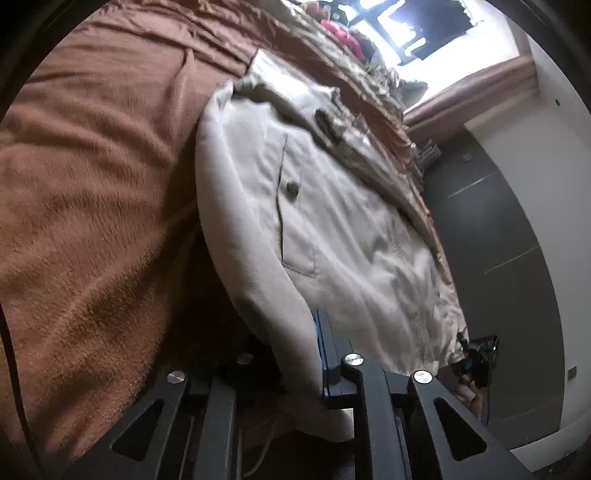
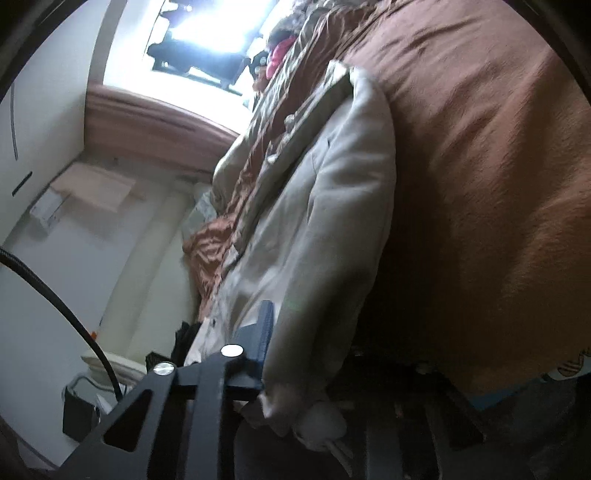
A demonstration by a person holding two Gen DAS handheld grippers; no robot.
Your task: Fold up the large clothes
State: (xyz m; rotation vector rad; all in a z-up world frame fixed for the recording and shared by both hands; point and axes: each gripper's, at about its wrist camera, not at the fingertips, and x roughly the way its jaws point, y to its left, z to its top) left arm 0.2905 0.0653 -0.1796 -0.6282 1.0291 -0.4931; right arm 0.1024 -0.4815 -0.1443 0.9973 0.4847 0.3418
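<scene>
A large beige garment (image 1: 325,221) with a buttoned pocket lies over a brown blanket (image 1: 92,184) on a bed. My left gripper (image 1: 295,354) is shut on the garment's near edge; its blue-edged finger (image 1: 328,350) shows, the other is hidden under cloth. In the right wrist view the same garment (image 2: 325,221) drapes toward me. My right gripper (image 2: 295,347) is shut on its edge, with one finger (image 2: 264,332) showing and the other hidden by fabric. The right gripper also shows in the left wrist view (image 1: 478,356) at the garment's far corner.
The brown blanket (image 2: 480,166) covers the bed. Crumpled bedding (image 1: 369,74) and red clothes (image 1: 340,33) lie at the far side under a bright window (image 2: 210,37). A dark wall (image 1: 491,240) stands beside the bed. A black cable (image 2: 55,295) crosses the right wrist view.
</scene>
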